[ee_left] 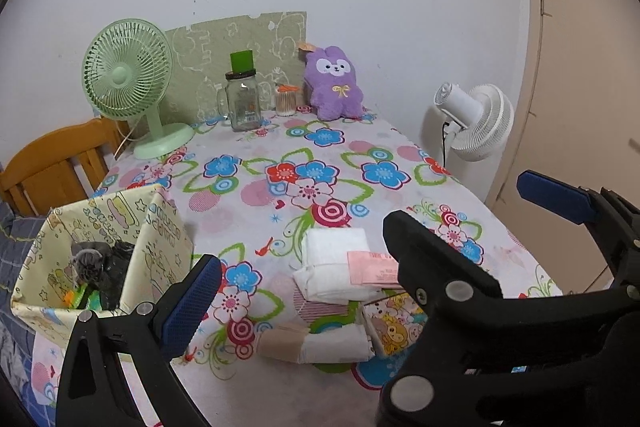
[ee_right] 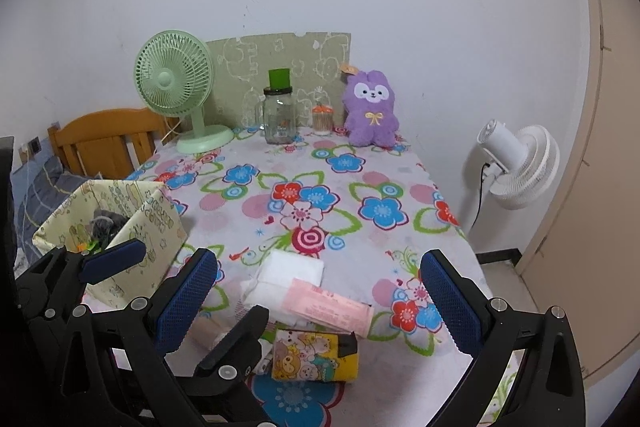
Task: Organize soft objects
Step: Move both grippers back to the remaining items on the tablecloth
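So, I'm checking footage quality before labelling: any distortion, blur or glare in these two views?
Left wrist view: strong fisheye bending, dark corners, the door edge curves; lighting soft and even. Right wrist view: same curvature; the purple plush is sharp; no glare.

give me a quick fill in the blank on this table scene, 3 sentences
1. The plush toy at the back of the table is coloured ____.
2. The glass jar stands between the orange-capped container and the green ____.
3. The fabric bin near the left tool already holds some ____ cloth items.

Missing words: purple; fan; grey
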{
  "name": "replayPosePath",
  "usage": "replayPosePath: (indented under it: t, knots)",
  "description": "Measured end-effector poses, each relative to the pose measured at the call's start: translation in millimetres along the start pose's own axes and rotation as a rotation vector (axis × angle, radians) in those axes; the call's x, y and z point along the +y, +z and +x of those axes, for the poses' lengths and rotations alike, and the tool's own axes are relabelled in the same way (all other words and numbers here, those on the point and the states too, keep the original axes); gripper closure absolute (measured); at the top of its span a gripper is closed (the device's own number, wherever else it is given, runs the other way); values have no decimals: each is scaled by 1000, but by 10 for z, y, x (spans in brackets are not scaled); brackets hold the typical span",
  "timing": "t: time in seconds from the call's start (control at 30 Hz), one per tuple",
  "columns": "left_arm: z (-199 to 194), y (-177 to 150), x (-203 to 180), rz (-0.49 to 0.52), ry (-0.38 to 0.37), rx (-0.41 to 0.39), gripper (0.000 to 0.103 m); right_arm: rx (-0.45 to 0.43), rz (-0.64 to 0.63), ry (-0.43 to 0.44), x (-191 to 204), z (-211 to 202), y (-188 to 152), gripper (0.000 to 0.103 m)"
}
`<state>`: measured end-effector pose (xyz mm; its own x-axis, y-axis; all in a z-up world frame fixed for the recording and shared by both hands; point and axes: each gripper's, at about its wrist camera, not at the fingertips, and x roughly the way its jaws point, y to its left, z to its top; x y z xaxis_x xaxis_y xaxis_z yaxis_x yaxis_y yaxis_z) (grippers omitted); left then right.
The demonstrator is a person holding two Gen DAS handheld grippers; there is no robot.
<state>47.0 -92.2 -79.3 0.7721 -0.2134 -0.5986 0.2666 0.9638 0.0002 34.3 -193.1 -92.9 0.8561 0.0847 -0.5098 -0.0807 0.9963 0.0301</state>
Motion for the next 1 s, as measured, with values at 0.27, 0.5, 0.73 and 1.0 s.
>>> replayPosePath:
  t: [0.27,0.5,0.73,1.0]
  knots:
    - [61,-93,-3,9,14,-13,0,6,33,24,-25,93,-148,0]
    - [154,-195,-9,14,18,-6,0,7,56,39,-40,177,-258,0]
    - [322,-329,12,15,31,33,0,23,51,17,-50,290,-402,0]
    - [523,-484,95,5,47,88,0,77,45,19,-19,486,-570,0]
